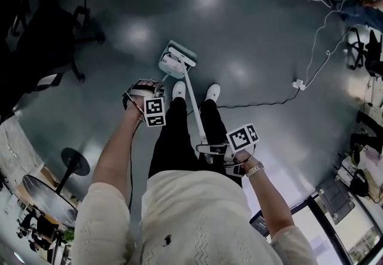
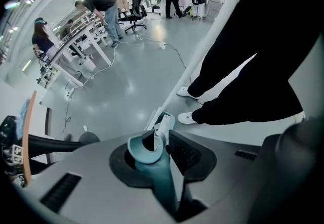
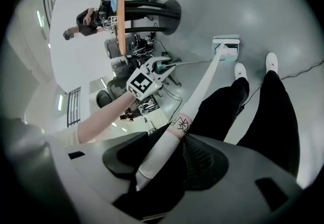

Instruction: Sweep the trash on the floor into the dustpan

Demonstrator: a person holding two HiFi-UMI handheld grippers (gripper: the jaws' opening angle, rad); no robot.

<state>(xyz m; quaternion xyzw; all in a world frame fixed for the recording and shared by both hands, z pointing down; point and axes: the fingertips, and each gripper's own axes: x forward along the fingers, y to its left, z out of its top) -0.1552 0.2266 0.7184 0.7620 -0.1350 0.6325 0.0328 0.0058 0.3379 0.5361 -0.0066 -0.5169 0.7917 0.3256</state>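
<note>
Right claw [image 1: 206, 149] clamped on white broom handle [image 3: 174, 129]; left claw [image 2: 157, 149] clamped on teal dustpan handle [image 2: 154, 167] (dustpan [image 1: 178, 60] on floor, beyond shoes [image 1: 179, 89]).

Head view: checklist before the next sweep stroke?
1. Left gripper shut on dustpan handle: ok.
2. Right gripper shut on broom handle: ok.
3. Broom head right at the dustpan: ok.
4. Trash spotted on the floor: cannot tell, none made out.
5. Cable clear of the feet: not ok, it runs close to the right shoe.
</note>
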